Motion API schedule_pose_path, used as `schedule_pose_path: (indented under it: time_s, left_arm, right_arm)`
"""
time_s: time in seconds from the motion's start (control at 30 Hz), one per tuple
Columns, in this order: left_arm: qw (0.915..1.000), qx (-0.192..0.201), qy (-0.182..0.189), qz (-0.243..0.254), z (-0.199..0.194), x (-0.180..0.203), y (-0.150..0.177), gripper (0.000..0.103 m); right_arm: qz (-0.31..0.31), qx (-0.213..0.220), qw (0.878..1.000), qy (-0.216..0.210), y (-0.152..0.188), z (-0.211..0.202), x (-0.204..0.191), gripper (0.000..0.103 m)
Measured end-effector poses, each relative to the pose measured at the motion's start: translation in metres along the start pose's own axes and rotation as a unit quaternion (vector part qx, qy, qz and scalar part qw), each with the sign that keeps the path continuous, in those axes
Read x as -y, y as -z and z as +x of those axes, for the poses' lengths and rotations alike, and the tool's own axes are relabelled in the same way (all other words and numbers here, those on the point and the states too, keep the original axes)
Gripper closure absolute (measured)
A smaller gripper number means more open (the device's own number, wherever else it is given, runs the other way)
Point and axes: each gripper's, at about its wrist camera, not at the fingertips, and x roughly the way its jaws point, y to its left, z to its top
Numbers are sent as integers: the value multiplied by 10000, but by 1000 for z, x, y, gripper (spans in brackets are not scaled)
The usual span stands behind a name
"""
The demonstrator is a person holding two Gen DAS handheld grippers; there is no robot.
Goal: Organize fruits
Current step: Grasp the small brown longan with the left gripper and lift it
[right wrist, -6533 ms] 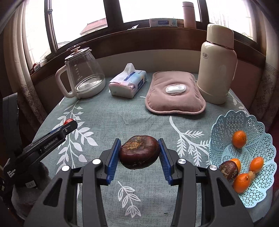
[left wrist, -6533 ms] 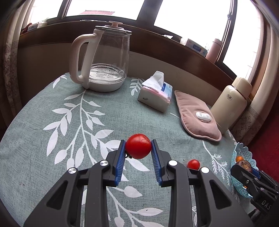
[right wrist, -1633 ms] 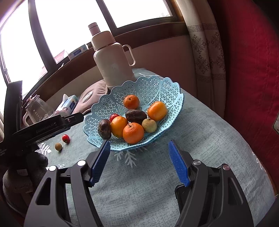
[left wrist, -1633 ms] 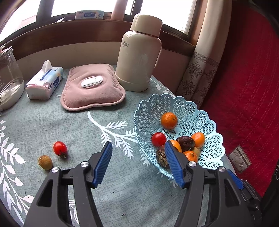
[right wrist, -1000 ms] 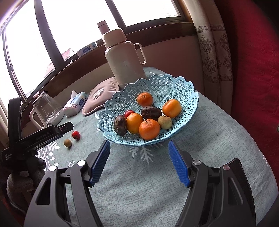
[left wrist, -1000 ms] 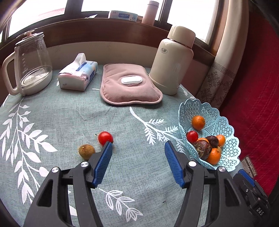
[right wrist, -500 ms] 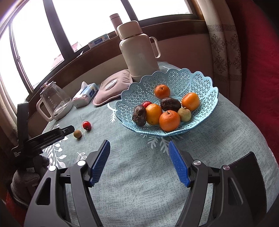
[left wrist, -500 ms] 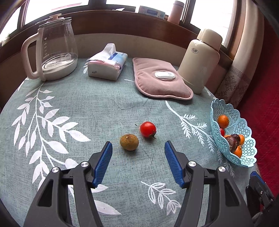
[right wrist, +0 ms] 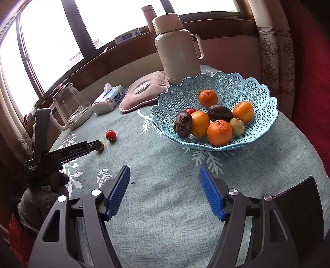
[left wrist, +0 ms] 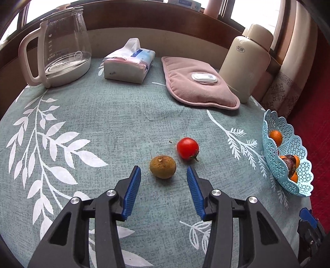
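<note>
The left tool [left wrist: 164,177] has dropped toward the brown fruit [left wrist: 162,169], jaws closing, not yet touching. The right tool [right wrist: 165,179] hangs spread and empty. Pickup is imminent.

Before you, a round table [left wrist: 115,115] under a grey-green cloth printed with white leaves stands against a curved bay of dark-framed windows [right wrist: 51,41], where pale daylight washes out the view. A brown wooden sill [left wrist: 144,18] runs along the bay above a beige wall panel [right wrist: 224,53]. A cream curtain [right wrist: 274,47] with a key-pattern band hangs at your right, next to red quilted upholstery [right wrist: 309,61].
</note>
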Motion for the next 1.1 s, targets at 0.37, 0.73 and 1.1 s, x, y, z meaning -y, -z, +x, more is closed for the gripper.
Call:
schedule_pose_path:
  time_s: [0.37,0.73,1.1]
  left_arm:
    - [9998,-13,174,-27,12,-4,0,74]
    - [9986,480,-92,-185,-15,-17,-2,74]
    - [9936,855,-472,-560,-33,-44,-5,74]
  right_arm:
    - [-147,-153,9998,-9,2,10,-9,32]
    - [-437,-286,9986,-77,-7,20,-30,32]
    - [-961,-574,9933,-303,-24,59,-70,32]
